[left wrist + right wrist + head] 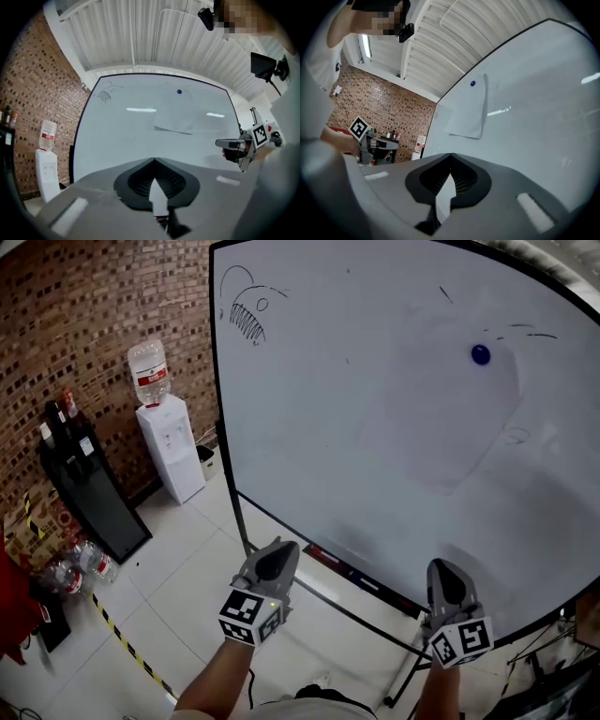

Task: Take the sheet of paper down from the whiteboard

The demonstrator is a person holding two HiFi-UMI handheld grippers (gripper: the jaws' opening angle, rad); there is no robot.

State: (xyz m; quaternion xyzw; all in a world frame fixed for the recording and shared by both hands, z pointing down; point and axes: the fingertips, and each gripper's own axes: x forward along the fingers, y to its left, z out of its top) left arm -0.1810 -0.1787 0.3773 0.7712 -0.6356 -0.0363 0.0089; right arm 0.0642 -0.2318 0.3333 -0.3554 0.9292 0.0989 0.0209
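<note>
1. The left gripper [153, 160] has its grey plastic jaws clenched tip to tip. The dark ribbed pads form a closed pointed hollow with nothing in it.
2. The right gripper [450, 154] is clamped together the same way and is also empty, its ridged black pads meeting at one seam.
3. In the head view both grippers sit low in the picture, the left at seven o'clock and the right at five o'clock. Each carries a cube with black-and-white square markers, and both are well apart from the paper.
4. The thin white rectangular sheet of paper [450, 404] lies flat against the glossy white whiteboard [328, 437], at about two o'clock on the board's face. Its lower corner lifts slightly off the board.
5. A small round blue magnet [481, 354] pins the sheet at its twelve o'clock edge.
6. A black pen doodle [246, 313] with hatched lines sits at the board's ten o'clock corner.
7. The board has a slim black frame.
8. At nine o'clock of the board stands a white box-shaped water dispenser [172, 451] topped by a clear plastic bottle [149, 371]. Behind it is a rough red-brown brick wall [84, 306].
9. Pale glossy floor tiles [187, 568] carry a yellow-and-black striped tape [122, 643] at eight o'clock.
</note>
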